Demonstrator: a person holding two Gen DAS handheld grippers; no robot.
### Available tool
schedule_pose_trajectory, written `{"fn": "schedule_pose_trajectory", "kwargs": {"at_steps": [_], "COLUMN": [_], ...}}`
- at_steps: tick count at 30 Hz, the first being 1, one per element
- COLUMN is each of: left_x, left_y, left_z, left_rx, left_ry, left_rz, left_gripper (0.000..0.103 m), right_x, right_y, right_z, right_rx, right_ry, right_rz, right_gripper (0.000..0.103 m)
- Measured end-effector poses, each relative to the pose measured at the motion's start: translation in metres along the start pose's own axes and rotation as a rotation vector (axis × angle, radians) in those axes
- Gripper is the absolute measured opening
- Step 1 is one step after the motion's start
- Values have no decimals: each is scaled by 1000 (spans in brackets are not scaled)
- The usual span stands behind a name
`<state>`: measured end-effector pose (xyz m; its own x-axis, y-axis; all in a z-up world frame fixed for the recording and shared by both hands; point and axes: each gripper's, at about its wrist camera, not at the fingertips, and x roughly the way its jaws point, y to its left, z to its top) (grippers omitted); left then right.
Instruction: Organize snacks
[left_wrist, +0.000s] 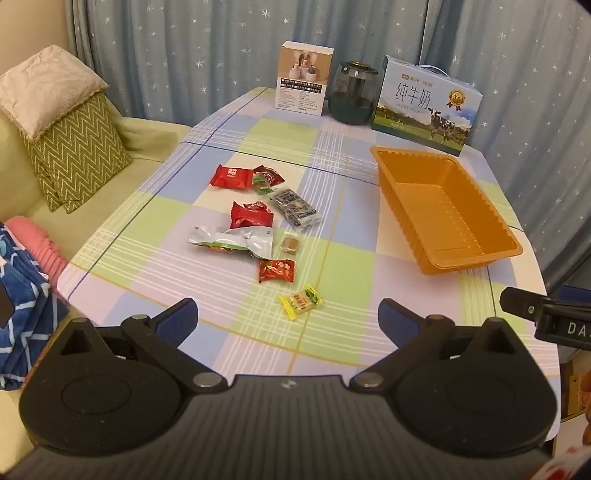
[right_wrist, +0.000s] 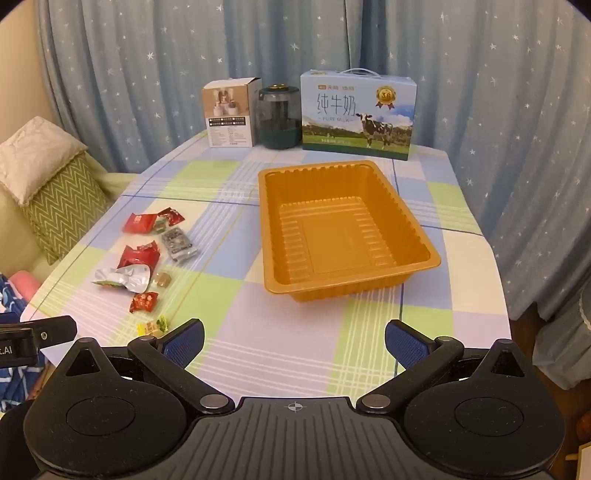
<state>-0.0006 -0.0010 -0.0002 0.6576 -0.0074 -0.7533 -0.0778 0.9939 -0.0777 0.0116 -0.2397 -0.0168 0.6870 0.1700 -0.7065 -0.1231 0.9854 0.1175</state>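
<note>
Several wrapped snacks lie scattered on the checked tablecloth: red packets (left_wrist: 232, 176) (right_wrist: 139, 223), a grey packet (left_wrist: 295, 206), a silver pouch (left_wrist: 236, 242) (right_wrist: 123, 278), a small red candy (left_wrist: 276, 270) (right_wrist: 144, 301) and a yellow candy (left_wrist: 301, 301) (right_wrist: 152, 326). An empty orange plastic tray (left_wrist: 476, 254) (right_wrist: 428, 254) stands to their right. My left gripper (left_wrist: 288, 317) hovers open just short of the yellow candy, holding nothing. My right gripper (right_wrist: 294, 341) is open above the cloth in front of the tray, also holding nothing.
At the table's far edge stand a white box (left_wrist: 303, 79) (right_wrist: 231, 114), a dark glass jar (left_wrist: 352, 92) (right_wrist: 279, 118) and a milk carton box (left_wrist: 424, 103) (right_wrist: 356, 116). A sofa with cushions (left_wrist: 70, 147) (right_wrist: 55, 199) sits left; starry curtains hang behind.
</note>
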Motion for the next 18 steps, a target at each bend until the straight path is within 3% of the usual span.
{"fn": "schedule_pose_trajectory", "kwargs": {"at_steps": [2,18], "left_x": [0,-3], "left_y": [0,-7], "left_z": [-1,0], "left_rx": [-3,15], "left_ry": [-4,-13], "left_rz": [-26,-8], "left_gripper": [103,103], "right_x": [-1,1], "right_y": [0,-2], "right_z": [0,-1], "right_rx": [4,14], "right_ry": [-6,1], "right_rz": [0,5], "right_gripper": [103,103]}}
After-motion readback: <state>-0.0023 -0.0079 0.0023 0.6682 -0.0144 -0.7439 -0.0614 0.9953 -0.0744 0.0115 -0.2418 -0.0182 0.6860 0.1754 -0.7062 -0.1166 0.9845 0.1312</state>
